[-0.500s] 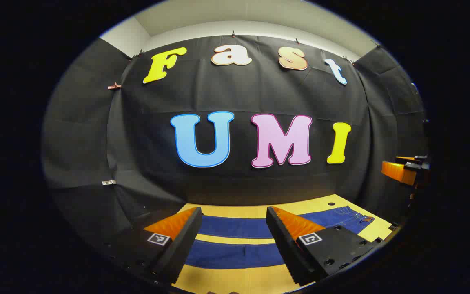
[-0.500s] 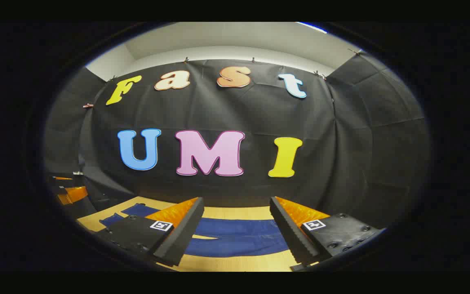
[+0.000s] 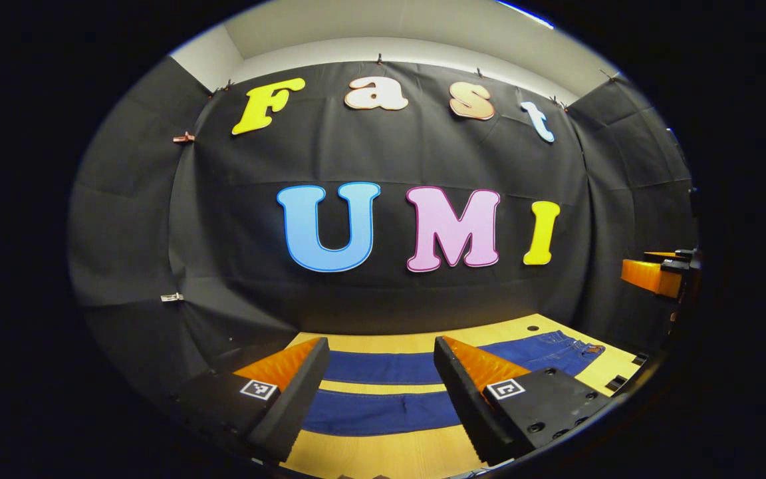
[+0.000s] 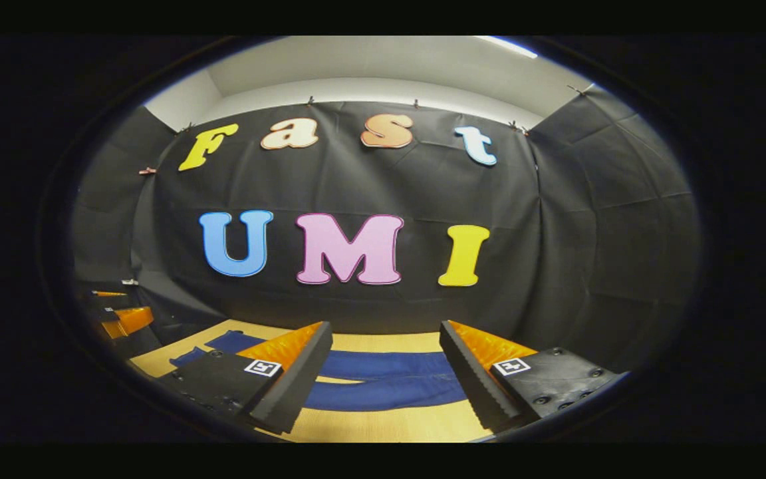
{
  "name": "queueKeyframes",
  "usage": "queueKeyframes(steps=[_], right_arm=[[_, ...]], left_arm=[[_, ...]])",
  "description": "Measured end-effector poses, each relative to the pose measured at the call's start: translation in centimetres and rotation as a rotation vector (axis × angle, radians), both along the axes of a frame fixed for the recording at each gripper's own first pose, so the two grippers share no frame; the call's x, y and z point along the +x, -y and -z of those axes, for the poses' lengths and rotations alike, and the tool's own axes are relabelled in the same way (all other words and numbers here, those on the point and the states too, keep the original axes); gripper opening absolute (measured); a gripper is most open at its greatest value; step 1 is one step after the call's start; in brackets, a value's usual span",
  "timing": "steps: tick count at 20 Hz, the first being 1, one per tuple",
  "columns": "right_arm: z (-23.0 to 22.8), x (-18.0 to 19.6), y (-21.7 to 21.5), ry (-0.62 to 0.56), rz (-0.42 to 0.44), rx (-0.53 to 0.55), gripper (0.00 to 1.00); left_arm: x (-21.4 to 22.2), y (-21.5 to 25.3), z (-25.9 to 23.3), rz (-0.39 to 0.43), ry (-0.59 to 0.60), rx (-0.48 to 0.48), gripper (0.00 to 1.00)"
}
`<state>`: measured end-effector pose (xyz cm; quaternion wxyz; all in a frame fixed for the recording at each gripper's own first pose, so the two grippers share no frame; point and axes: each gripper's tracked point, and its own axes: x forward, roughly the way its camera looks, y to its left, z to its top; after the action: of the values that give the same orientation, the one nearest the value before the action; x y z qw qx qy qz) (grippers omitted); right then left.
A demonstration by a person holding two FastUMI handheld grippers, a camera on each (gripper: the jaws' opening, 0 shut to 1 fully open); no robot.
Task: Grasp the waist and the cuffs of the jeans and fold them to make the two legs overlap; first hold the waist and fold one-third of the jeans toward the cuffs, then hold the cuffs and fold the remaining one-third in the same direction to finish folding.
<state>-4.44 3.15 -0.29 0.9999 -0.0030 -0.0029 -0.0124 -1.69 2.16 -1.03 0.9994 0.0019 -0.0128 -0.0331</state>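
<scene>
Two legs of the jeans [image 3: 383, 367] lie flat and apart on the wooden surface [image 3: 389, 456] ahead of me, a strip of bare wood between them, so nothing is folded yet. Since half a second ago my left gripper [image 3: 381, 389] has swung a touch, and the waist [image 3: 572, 349] off to its right has slid slightly inward and up; the fingers are spread wide and hold nothing, hanging above the legs. Over on the right gripper [image 4: 385, 372] view the blue cloth sits a little lower between the fingers than it did (a small drift, no more), and these too gape wide with nothing in them. My read: both hands are settling into position, no grasp begun, and the leg-over-leg fold comes first. Left of the legs the surface runs out at the black cloth wall; behind them there is a band of free wood before the back wall. A small hole [image 3: 533, 328] marks the surface near the waist, and the near edge has open wood for laying the fold down.
</scene>
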Motion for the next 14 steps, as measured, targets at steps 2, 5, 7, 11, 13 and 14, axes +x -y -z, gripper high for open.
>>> queueKeyframes(steps=[2,5,7,11,13,14], right_arm=[[-0.1,-0.3,-0.3,0.003,0.005,-0.001,0.99],[-0.1,-0.7,-0.4,0.004,0.014,0.007,0.99],[0.0,-0.9,-0.5,0.005,0.018,0.003,0.99],[-0.2,-0.9,-0.9,0.008,0.024,-0.007,0.99],[-0.3,-1.1,-0.8,0.009,0.030,-0.020,0.99],[-0.3,-1.1,-0.7,0.011,0.036,-0.026,0.95]], left_arm=[[-0.2,-0.3,0.0,0.008,0.006,0.004,0.98],[-0.3,-0.5,0.4,0.017,0.000,0.001,0.98],[-0.1,-0.8,0.5,0.021,-0.003,-0.001,0.98],[0.8,-2.0,1.8,0.030,-0.025,0.032,0.98],[1.9,-3.9,3.0,0.012,-0.048,0.070,0.99],[2.5,-5.0,4.0,0.009,-0.066,0.092,0.98]])
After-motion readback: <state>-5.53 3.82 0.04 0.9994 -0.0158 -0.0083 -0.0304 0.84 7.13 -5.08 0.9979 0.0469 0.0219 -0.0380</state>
